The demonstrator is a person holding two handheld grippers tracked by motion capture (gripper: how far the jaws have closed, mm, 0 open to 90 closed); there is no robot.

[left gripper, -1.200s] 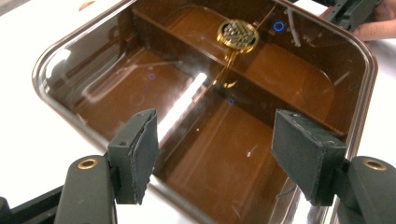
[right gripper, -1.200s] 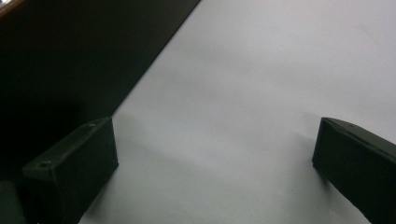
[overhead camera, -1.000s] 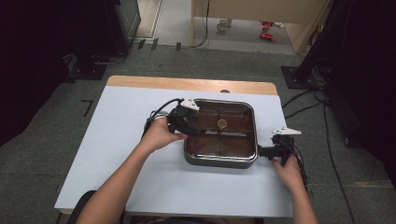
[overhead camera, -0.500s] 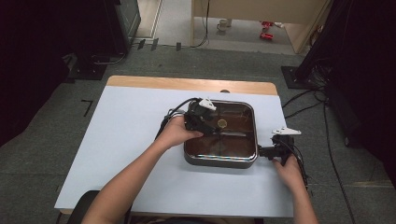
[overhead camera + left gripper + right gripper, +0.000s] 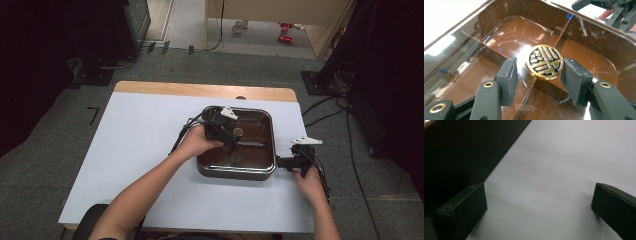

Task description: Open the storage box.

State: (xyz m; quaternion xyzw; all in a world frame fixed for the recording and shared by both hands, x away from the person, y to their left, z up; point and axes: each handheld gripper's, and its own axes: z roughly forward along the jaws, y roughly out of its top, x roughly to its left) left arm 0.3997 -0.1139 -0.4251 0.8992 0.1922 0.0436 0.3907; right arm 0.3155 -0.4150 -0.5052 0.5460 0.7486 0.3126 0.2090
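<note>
The left gripper (image 5: 226, 131) is over the middle of the brown box (image 5: 265, 170), which sits on the right half of the white surface (image 5: 130, 150). The box wears a clear lid (image 5: 486, 32), and at its centre stands a round gold knob (image 5: 545, 61) with a black pattern.

From the left gripper view, the knob sits squarely between the two black jaws. Those jaws have just been closing in on it. The right-hand pad looks to be at the knob's edge, while a sliver of gap seems to remain at the left-hand pad, so I would call this narrowed around the knob but not yet clamped.

Over at the box's right edge, the right gripper (image 5: 286, 161) rests low by the near corner. In its own view the jaws stand wide with bare surface between them and the dark wall of the box alongside. Nothing held there; it reads as a brace, though I cannot tell if it touches the box.

So the step in hand looks like taking hold of the knob to lift the lid. Next call: finish the squeeze until both pads bite, then pull straight up, keeping the lid level. The knob is smooth and round, so a slack grip could slip off.
</note>
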